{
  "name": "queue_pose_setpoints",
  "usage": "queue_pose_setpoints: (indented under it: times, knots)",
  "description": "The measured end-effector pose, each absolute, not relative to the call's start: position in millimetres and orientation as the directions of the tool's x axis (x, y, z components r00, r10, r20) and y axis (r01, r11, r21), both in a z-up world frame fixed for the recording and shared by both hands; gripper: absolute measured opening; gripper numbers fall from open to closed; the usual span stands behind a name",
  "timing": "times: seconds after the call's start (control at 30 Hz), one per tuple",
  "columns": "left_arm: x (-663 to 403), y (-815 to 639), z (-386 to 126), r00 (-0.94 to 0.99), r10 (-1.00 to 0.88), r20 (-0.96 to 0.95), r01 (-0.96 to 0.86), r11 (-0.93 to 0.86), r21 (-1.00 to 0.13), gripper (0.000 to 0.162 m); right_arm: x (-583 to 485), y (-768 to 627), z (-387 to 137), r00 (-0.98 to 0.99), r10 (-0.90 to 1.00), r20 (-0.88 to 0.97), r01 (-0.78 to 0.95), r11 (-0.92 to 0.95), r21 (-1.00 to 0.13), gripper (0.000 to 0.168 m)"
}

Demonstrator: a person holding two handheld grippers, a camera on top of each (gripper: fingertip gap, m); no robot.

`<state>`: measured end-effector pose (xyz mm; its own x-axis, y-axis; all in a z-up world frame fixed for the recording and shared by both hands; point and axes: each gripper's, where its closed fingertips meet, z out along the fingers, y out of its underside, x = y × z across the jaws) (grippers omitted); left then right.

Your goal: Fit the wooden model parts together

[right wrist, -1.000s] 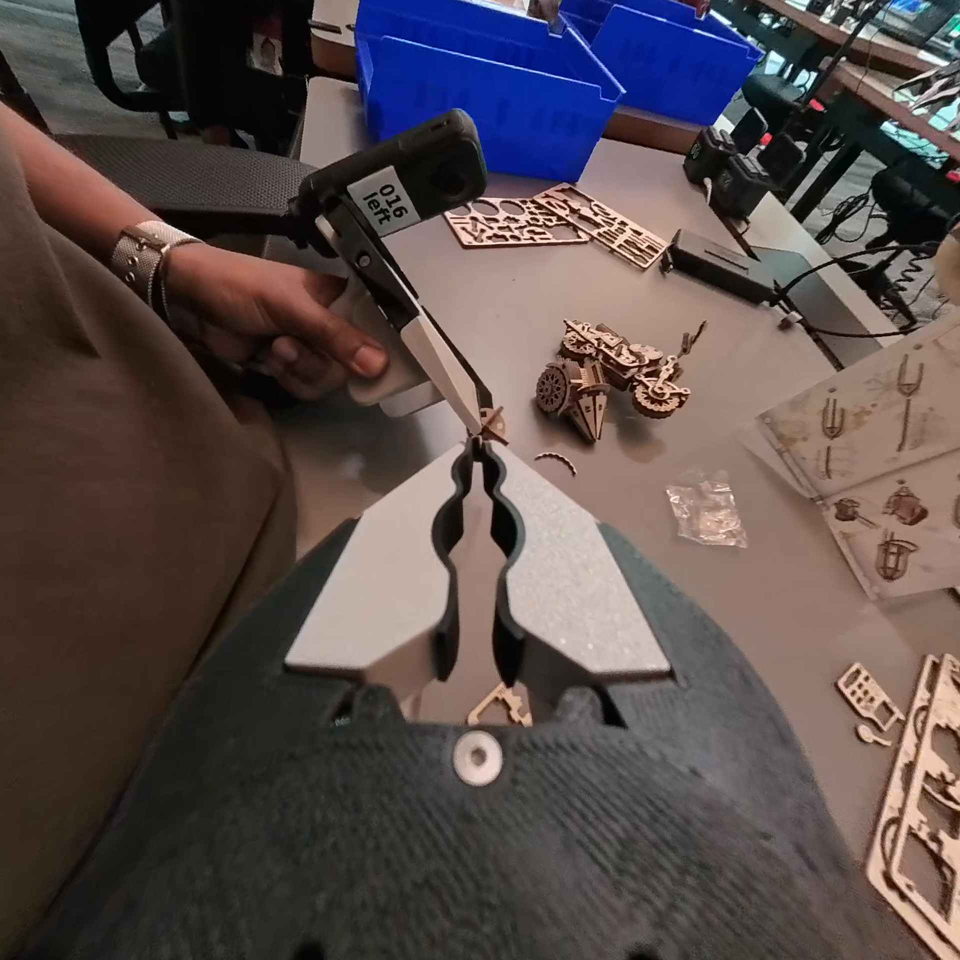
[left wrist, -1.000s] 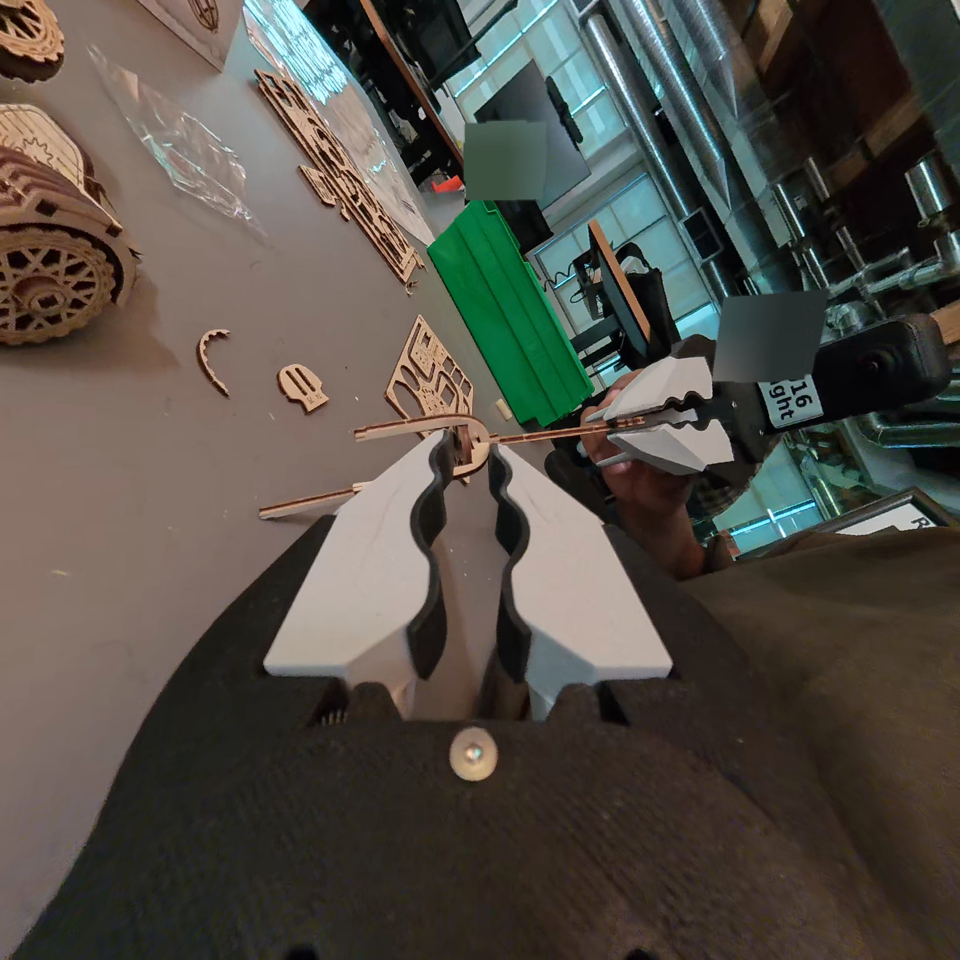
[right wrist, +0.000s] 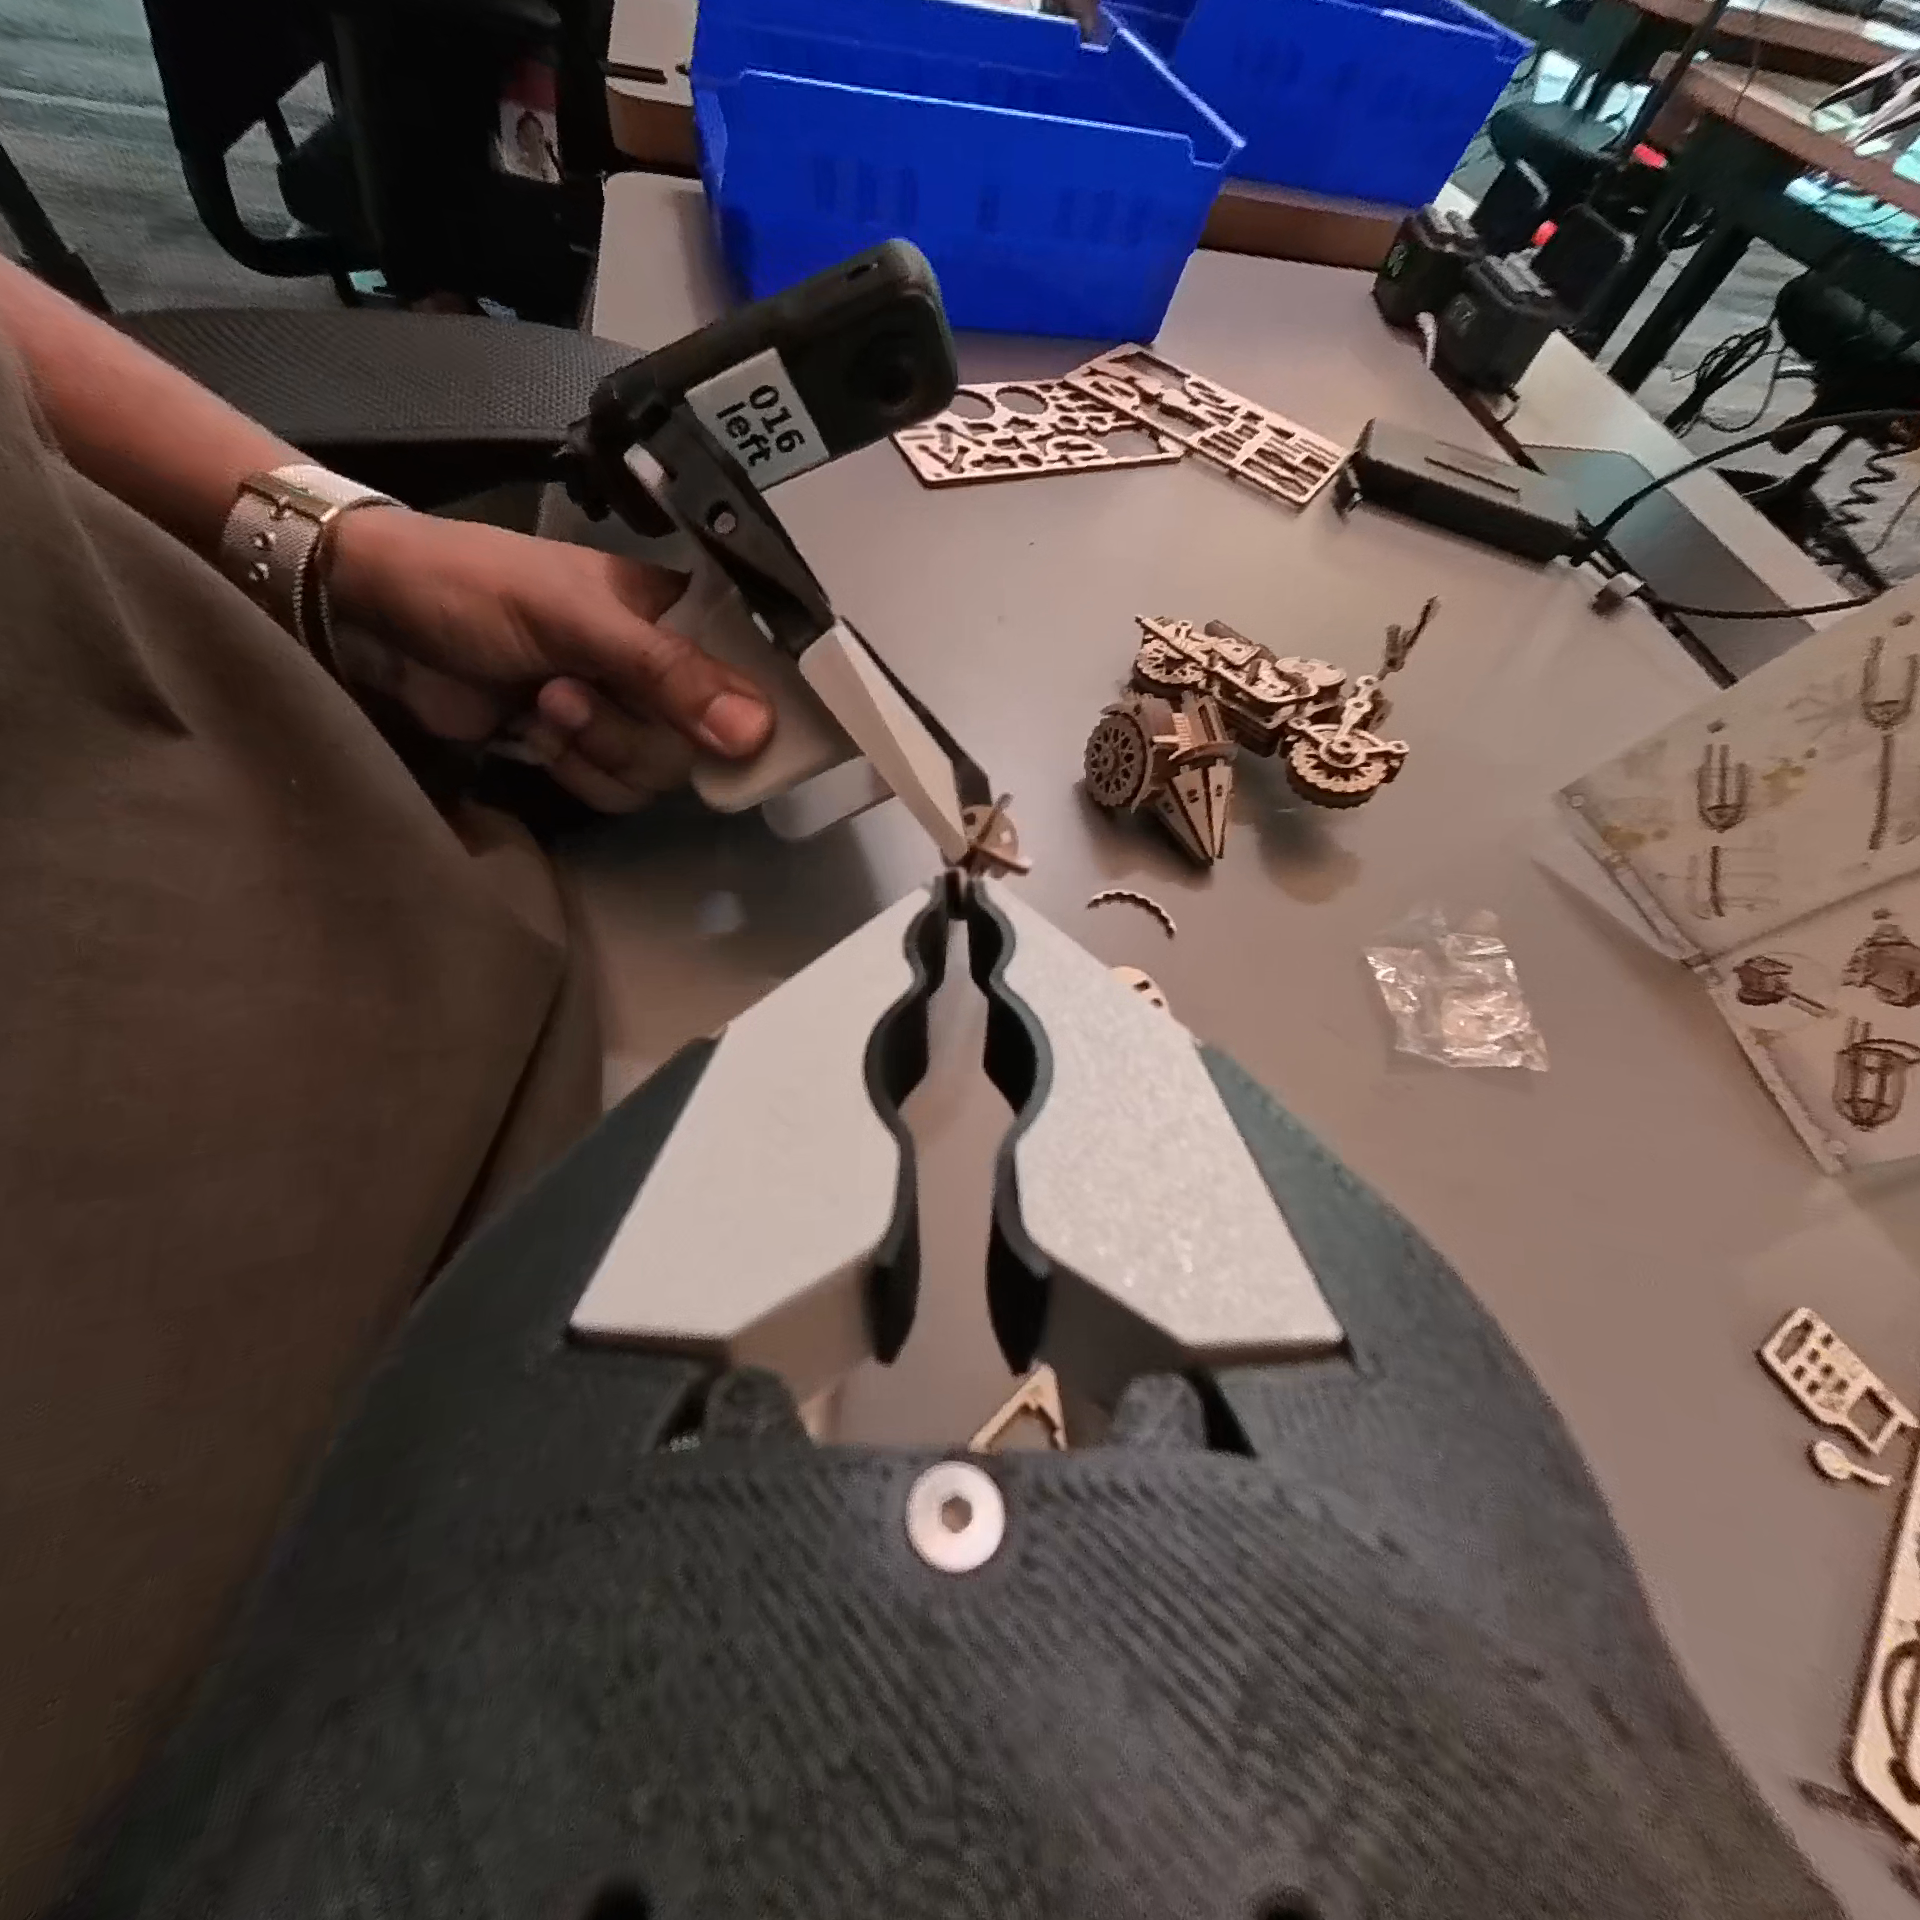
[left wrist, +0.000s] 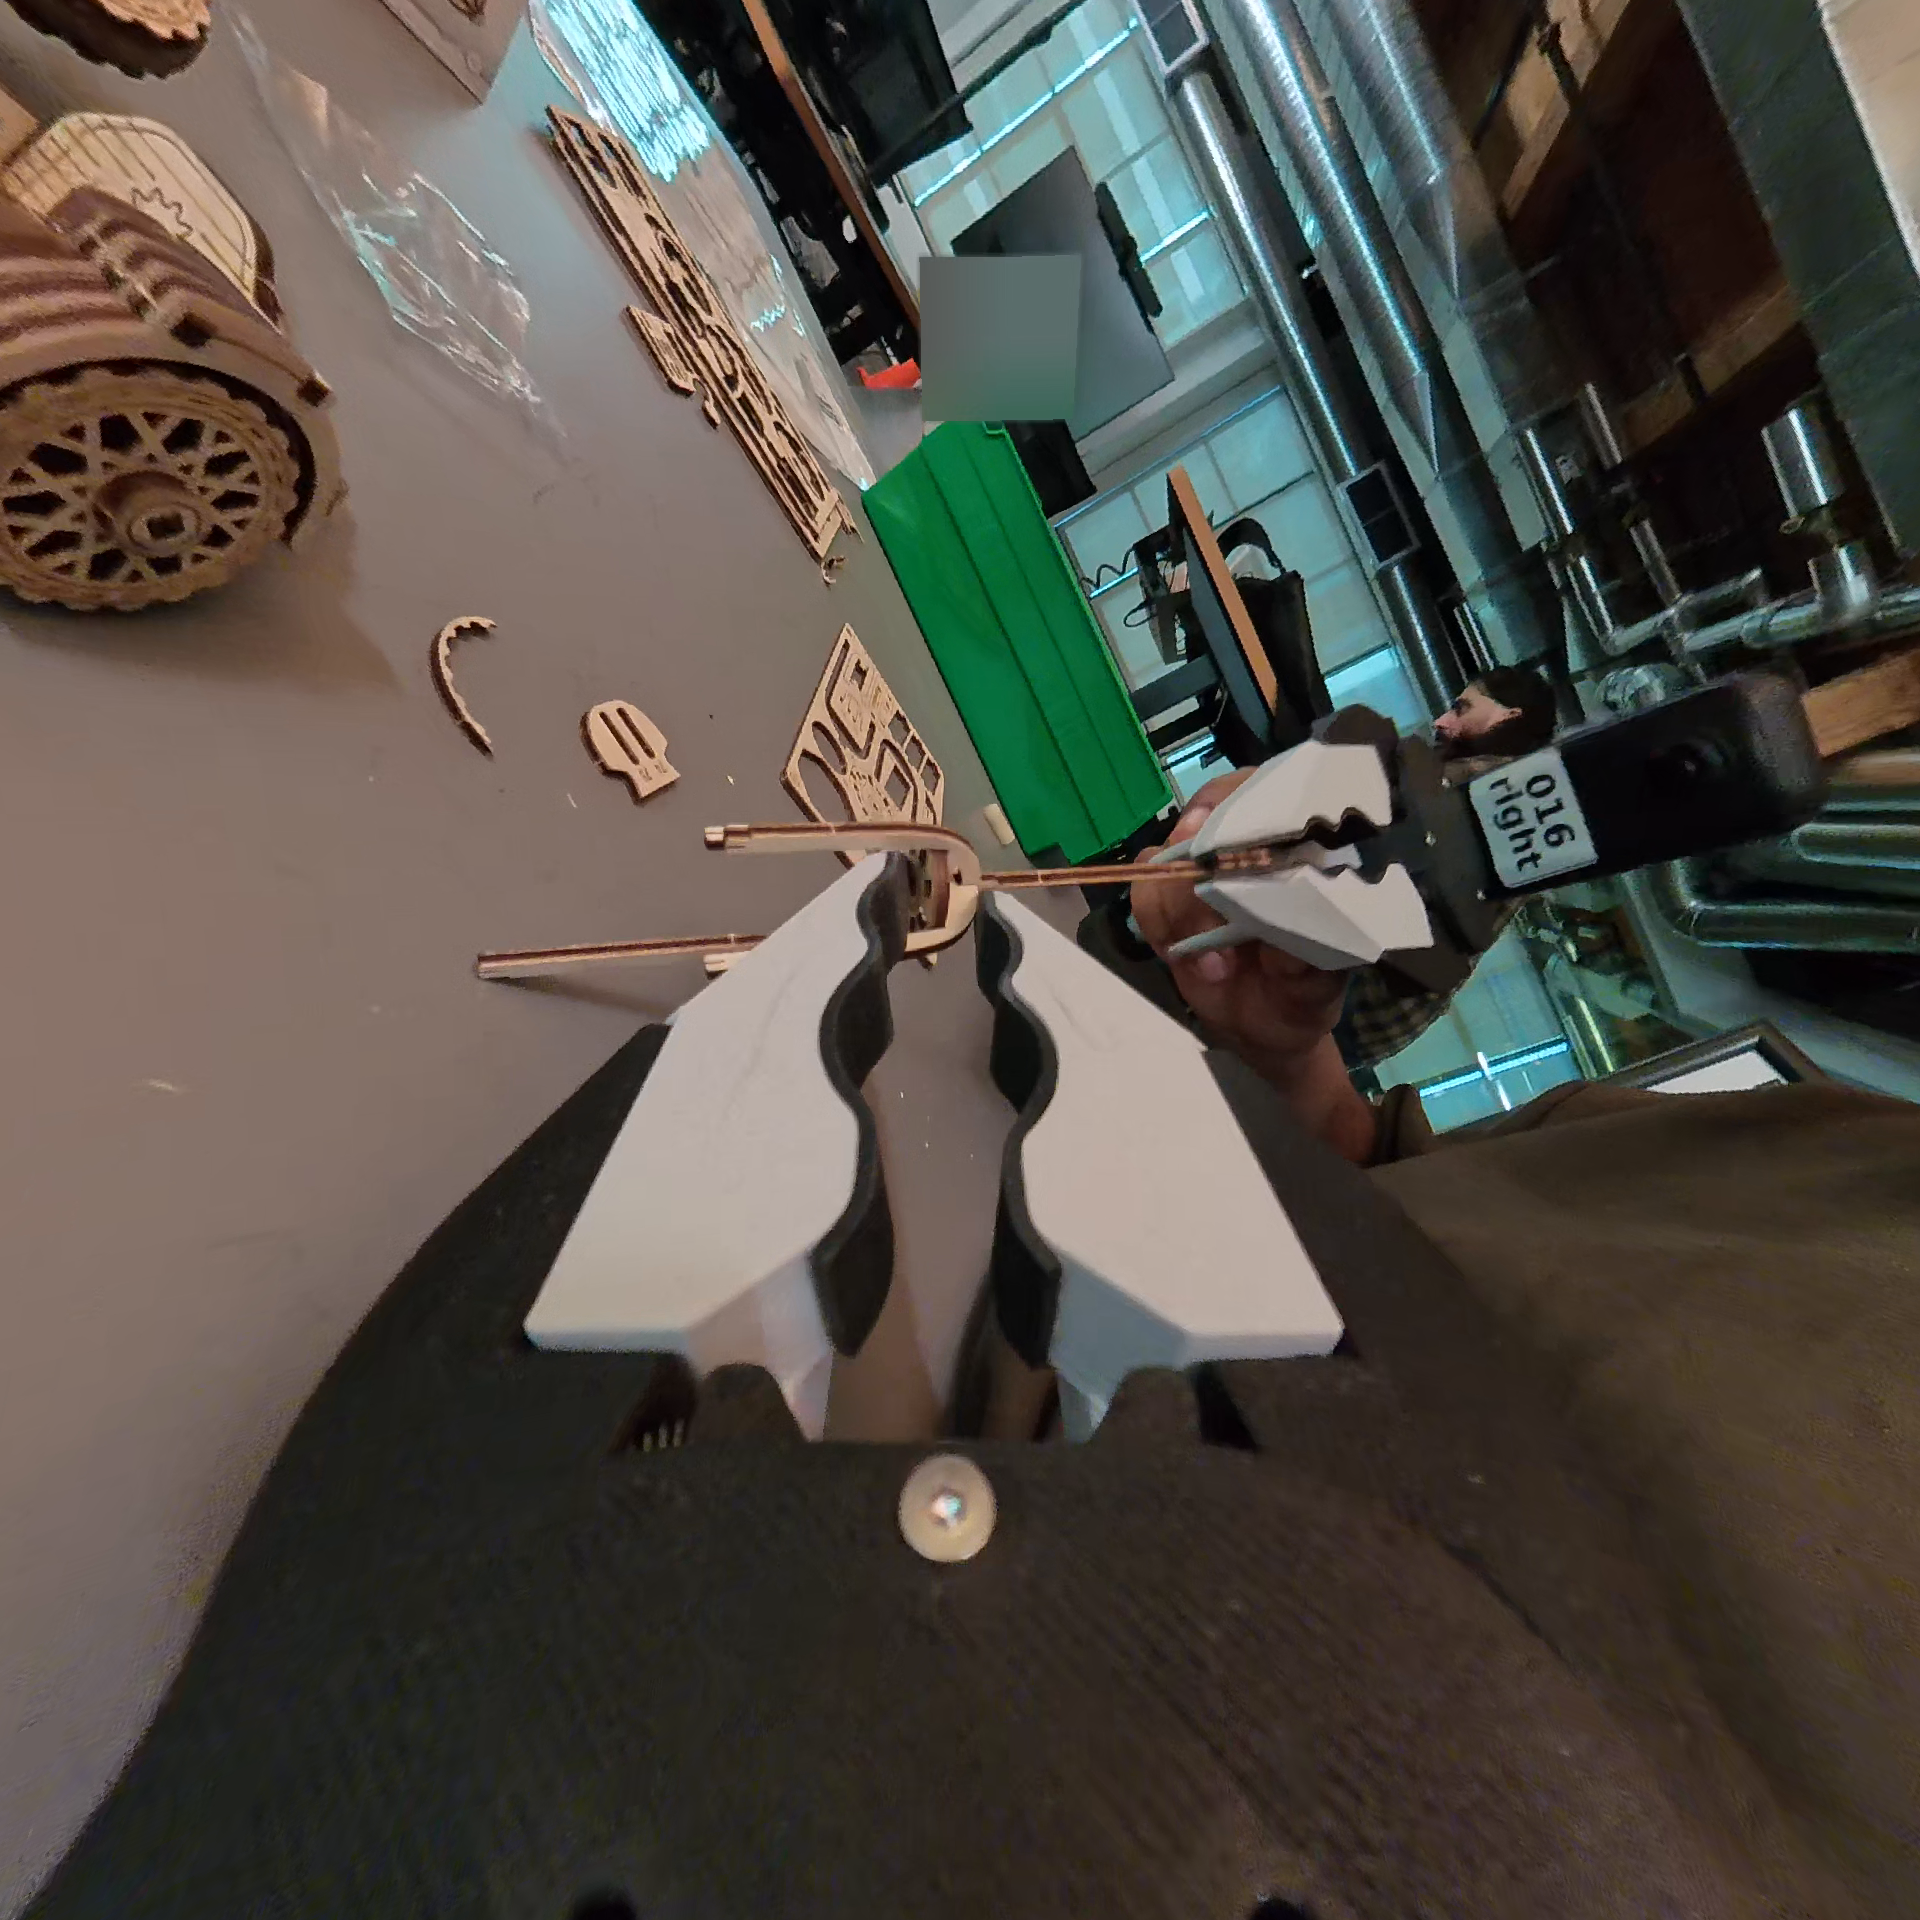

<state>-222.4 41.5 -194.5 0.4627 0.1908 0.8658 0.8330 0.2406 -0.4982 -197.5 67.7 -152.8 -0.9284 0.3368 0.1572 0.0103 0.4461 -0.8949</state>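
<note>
My left gripper (left wrist: 935, 894) is shut on the bend of a U-shaped wooden fork piece (left wrist: 831, 836), whose two arms point left above the grey table (left wrist: 260, 1039). My right gripper (left wrist: 1210, 864) comes in from the right. It is shut on a thin wooden rod (left wrist: 1081, 878) whose far end meets the fork's bend. In the right wrist view my right gripper (right wrist: 951, 894) is shut, and the rod is edge-on and barely visible. The left gripper (right wrist: 961, 831) holds the fork piece (right wrist: 997, 831) just beyond its tips.
A built wooden motorcycle (right wrist: 1236, 717), a curved toothed piece (right wrist: 1132, 909), a plastic bag (right wrist: 1455, 997), part sheets (right wrist: 1112, 426), instruction sheets (right wrist: 1787, 883) and blue bins (right wrist: 966, 197) are on the table. A wheeled wooden model (left wrist: 135, 499), small loose parts (left wrist: 629, 748) and a green bin (left wrist: 1008, 644) are also there. Spacing between my two grippers at the tips: around 6 centimeters.
Almost nothing. Both grippers keep their hold, and the fork piece at the left gripper's tips has turned very slightly.
</note>
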Motion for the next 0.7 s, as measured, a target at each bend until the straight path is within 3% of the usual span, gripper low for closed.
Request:
queue_pose_setpoints:
  times: [0.7]
  knots:
    - [-225.2, 40.6, -186.2, 0.467, 0.134, 0.874, 0.831, 0.273, -0.485, 0.012, -198.9, 66.3, -145.4, -0.935, 0.338, 0.109, 0.033, 0.389, -0.92, 0.003]
